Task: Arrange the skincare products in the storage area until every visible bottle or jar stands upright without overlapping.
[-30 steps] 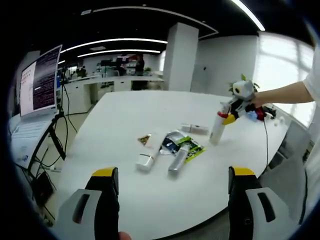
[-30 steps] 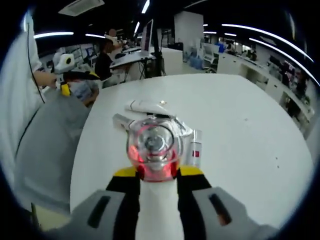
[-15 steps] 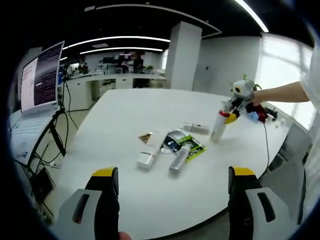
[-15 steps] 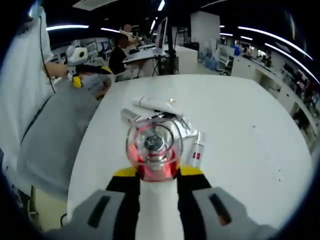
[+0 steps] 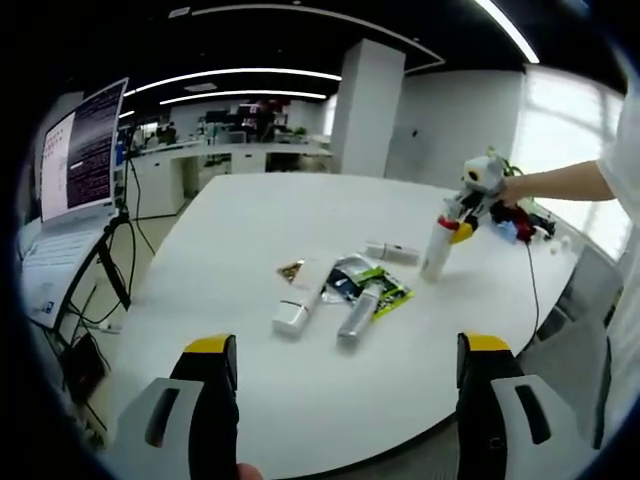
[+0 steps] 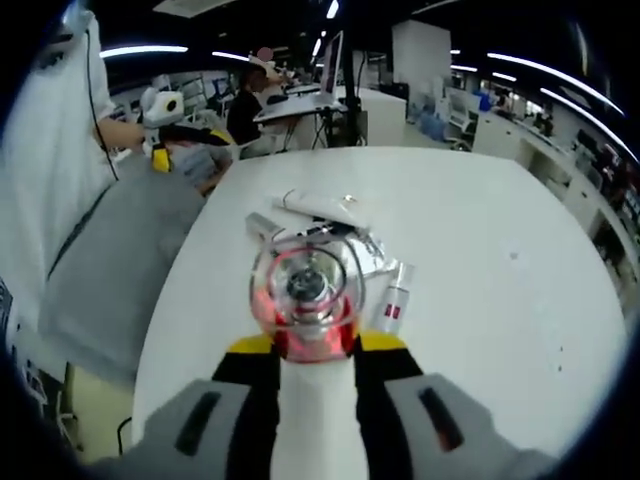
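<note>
Right gripper view had the right tool [image 6: 305,352] pinching a white bottle [image 6: 312,420] with a clear red-ringed cap, squeezed tight between both jaws. Just past the cap, a small silver bottle [image 6: 391,298] with a red label was lying flat on the white desk [image 6: 500,250], with a white tube [image 6: 318,208] further out. Over in the left gripper view, the left tool [image 5: 340,350] was spread wide, holding nothing, hovering at the desk edge. Ahead of it lay a silver tube [image 5: 355,313] on a green packet [image 5: 388,297].
</note>
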`<state>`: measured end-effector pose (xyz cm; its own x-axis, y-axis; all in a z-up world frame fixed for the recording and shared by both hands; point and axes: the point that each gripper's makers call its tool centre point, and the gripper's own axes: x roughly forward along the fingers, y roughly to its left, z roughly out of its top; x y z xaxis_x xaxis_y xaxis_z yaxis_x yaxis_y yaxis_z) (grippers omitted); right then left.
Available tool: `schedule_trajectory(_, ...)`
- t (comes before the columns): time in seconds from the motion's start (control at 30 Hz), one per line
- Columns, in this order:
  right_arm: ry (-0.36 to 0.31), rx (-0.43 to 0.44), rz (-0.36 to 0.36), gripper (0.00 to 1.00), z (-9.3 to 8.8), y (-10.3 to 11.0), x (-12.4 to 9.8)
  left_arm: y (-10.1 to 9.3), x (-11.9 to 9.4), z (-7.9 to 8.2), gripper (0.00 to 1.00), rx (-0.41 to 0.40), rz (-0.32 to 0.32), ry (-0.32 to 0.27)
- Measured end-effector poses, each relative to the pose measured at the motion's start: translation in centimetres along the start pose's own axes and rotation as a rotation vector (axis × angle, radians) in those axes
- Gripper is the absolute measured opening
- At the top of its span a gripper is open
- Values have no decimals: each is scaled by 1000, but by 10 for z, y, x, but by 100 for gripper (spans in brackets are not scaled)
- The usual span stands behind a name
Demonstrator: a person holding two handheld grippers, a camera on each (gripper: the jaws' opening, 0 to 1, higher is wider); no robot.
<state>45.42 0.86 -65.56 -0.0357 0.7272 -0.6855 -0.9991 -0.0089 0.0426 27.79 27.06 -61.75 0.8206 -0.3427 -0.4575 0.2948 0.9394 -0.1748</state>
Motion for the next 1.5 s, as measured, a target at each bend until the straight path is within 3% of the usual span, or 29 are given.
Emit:
schedule_trajectory(0.77, -8, 35, -60, 29, 2, 0, 3, -3, -2, 1, 88, 11, -12, -10)
schedule_trajectory(0.93, -34, 73, -113, 39, 5, -6, -1, -3, -2, 2, 88, 14, -12, -14)
schedule_trajectory(1.07, -24, 87, -124, 41, 0, 1, -2, -4, -2, 2, 88, 20, -14, -17)
schedule_trajectory(1.17, -42, 113, -175, 44, -1, 3, -4, -5, -2, 3, 88, 25, -16, -20)
schedule_trajectory(1.5, -61, 196, -270, 65, -9, 22, -4, -7, -3, 6, 89, 26, -27, -44)
